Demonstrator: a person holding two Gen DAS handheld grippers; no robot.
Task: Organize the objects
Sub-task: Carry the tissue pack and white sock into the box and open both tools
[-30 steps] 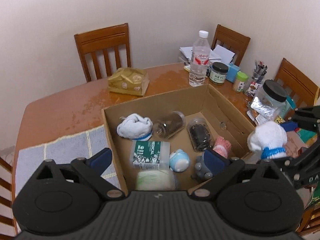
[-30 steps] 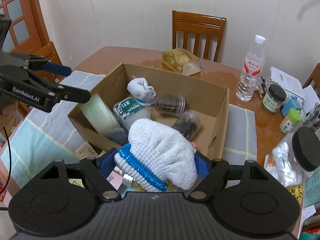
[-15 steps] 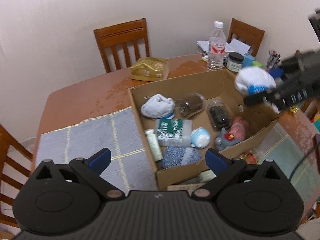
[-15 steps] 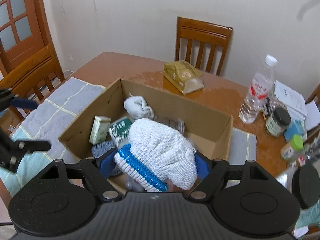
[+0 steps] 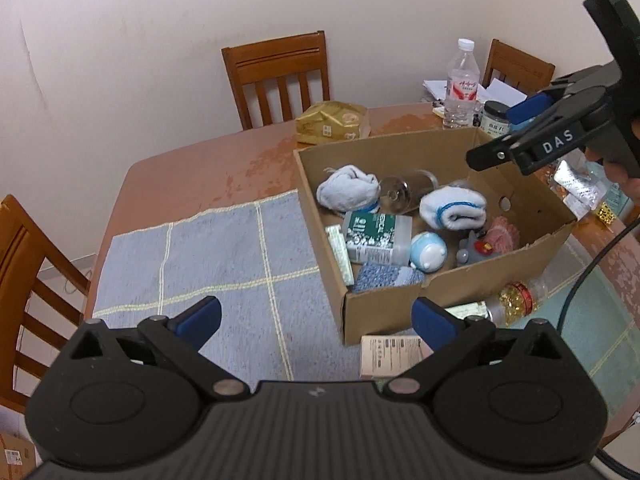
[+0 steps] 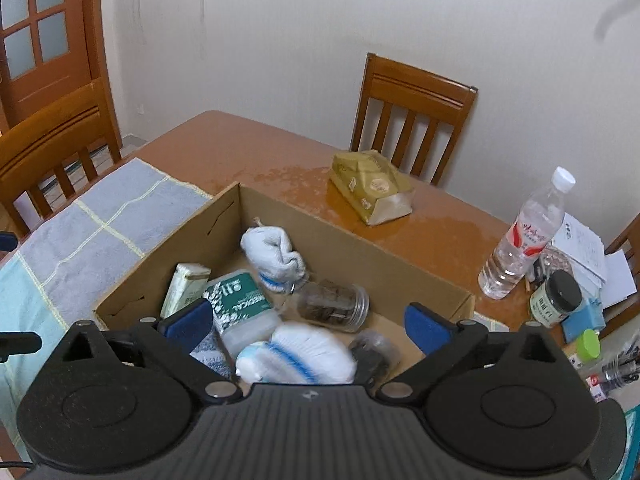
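An open cardboard box (image 5: pixel 460 280) (image 6: pixel 352 248) sits on the wooden table. In it lie a white-and-blue knit roll (image 5: pixel 454 208) (image 6: pixel 296 354), a second white knit bundle (image 5: pixel 348 192) (image 6: pixel 274 254), a green medical bottle (image 5: pixel 376 232) (image 6: pixel 240 308), glass jars (image 5: pixel 406 190) (image 6: pixel 334 304), a blue-white ball (image 5: pixel 428 250) and small toys. My right gripper (image 6: pixel 306 322) is open and empty above the box; it also shows in the left wrist view (image 5: pixel 524 132). My left gripper (image 5: pixel 316 320) is open and empty, above the mat in front of the box.
A grey-blue checked mat (image 5: pixel 208 256) lies left of the box. A yellow packet (image 5: pixel 332 122), a water bottle (image 5: pixel 462 84), jars and papers stand at the back right. A small carton (image 5: pixel 390 354) and a gold-filled bottle (image 5: pixel 516 300) lie by the box's near side. Chairs surround the table.
My right gripper opened and let the white-and-blue knit roll drop into the box. My left gripper pulled back and to the left, away from the box.
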